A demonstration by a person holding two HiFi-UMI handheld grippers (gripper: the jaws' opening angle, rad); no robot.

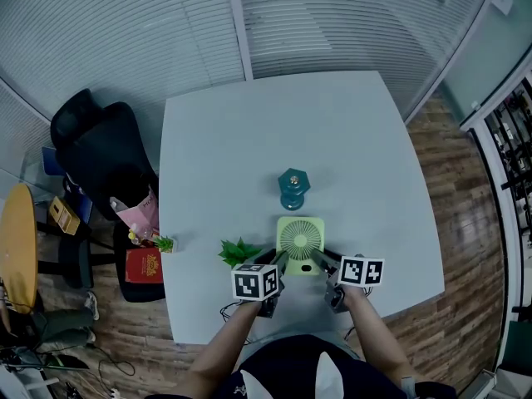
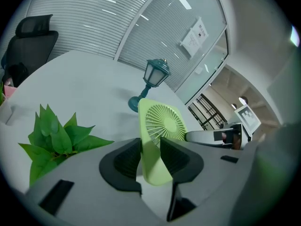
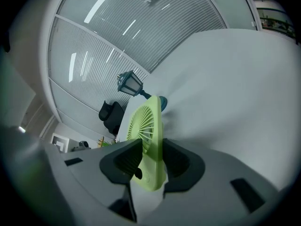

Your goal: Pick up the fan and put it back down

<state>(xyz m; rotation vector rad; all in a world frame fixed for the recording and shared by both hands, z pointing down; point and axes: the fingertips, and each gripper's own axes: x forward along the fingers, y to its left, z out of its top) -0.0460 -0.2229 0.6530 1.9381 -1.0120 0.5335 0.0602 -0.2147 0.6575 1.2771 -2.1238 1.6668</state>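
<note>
Cool, even light, with bright streaks of glare on the ribbed glass wall point(image 3: 94, 41). Shadows on the pale grey tabletop point(image 1: 332, 131) are soft. Both gripper views bulge, blurring at dark rims.

Right gripper point(image 3: 151, 166): jaws closed on the lower edge of the light-green fan point(image 3: 143, 121), one pad on the grille face, one on the back. Fan stands edge-on and tilted. Teal lantern point(image 3: 133, 85) stands behind it on the white table point(image 3: 235, 79). Black chair point(image 3: 110, 114) sits beyond the table, against the blinds point(image 3: 117, 27).
</note>
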